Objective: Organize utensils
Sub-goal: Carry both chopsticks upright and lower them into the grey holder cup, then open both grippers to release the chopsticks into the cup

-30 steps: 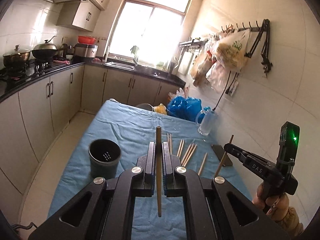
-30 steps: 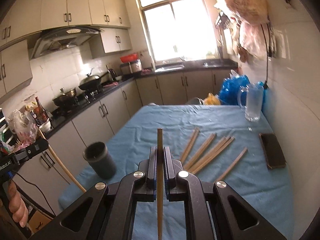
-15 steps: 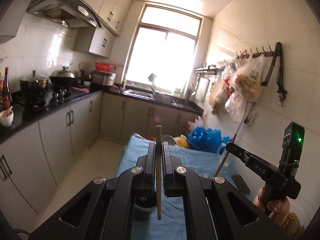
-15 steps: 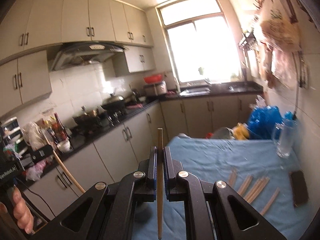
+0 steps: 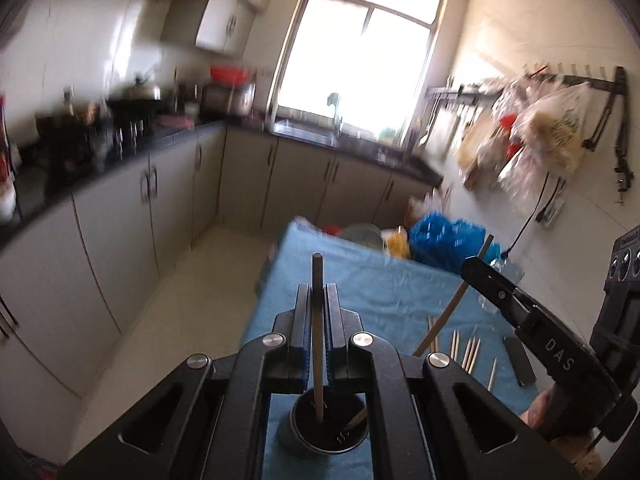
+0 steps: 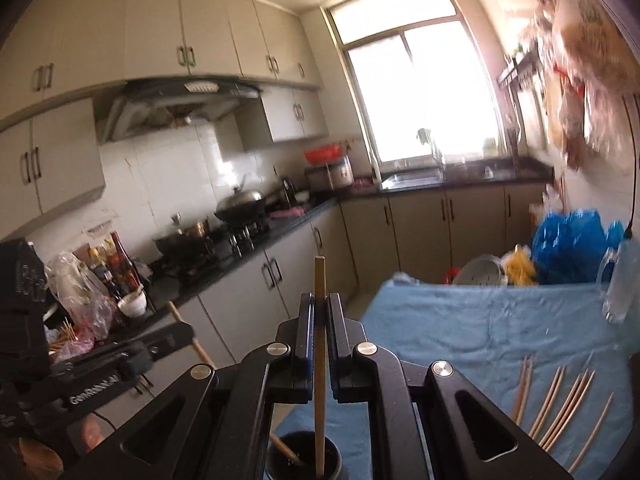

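Observation:
My left gripper is shut on a wooden chopstick held upright, its lower end inside the dark grey utensil cup just below. My right gripper is shut on another chopstick, upright, its lower end inside the same cup. Each chopstick's tip shows in the other view, slanting into the cup. Several loose chopsticks lie on the blue tablecloth to the right; they also show in the left wrist view. The right gripper appears in the left wrist view.
A black phone lies on the cloth near the wall. A glass mug and blue plastic bags stand at the table's far end. Kitchen cabinets and a stove counter run along the left, floor between.
Both grippers have moved back and over the cup; the chopsticks' lower ends now sit inside it. Both views tilted up, then down again.

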{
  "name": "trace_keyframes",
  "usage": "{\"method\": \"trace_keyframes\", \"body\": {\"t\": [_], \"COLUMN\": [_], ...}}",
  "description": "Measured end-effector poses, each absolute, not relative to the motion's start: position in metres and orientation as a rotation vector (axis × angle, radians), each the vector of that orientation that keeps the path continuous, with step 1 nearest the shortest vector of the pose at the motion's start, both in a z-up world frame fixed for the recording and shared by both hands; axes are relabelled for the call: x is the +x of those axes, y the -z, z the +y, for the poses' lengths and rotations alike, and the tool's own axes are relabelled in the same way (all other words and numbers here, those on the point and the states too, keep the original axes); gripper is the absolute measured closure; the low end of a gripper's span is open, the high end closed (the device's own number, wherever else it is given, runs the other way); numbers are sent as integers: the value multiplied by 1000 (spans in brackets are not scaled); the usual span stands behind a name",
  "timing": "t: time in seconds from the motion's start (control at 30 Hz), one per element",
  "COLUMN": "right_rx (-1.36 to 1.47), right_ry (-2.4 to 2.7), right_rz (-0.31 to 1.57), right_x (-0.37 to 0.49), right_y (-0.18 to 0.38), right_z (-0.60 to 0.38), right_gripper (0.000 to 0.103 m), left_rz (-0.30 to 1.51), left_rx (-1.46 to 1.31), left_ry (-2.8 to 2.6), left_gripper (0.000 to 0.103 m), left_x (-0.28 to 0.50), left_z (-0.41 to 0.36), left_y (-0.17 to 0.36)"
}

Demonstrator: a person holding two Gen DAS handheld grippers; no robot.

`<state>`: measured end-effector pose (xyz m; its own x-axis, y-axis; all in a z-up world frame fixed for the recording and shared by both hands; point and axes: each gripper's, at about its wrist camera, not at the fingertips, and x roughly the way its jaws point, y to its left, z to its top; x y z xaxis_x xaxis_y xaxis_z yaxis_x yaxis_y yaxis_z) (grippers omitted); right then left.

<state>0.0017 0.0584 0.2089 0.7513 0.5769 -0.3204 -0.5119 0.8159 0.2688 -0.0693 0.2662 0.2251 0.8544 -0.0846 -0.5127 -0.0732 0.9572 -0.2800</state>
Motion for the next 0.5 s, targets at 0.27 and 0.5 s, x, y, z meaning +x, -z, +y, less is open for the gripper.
{"method": "trace_keyframes", "body": {"t": [0.27,0.5], "right_rx": [157,176], "right_ry": [-580,-557], "right_rz": [596,630], "right_x": [45,58], "right_y": [-152,-141], "right_z": [63,59], "right_gripper": [96,82], "left_rz": [609,588], "left_rx": [-304,-301], "left_ry": [3,-2], "left_gripper": [98,76], "left_x": [-59,-68], "left_z": [261,258], "left_y": [-196,-202]}}
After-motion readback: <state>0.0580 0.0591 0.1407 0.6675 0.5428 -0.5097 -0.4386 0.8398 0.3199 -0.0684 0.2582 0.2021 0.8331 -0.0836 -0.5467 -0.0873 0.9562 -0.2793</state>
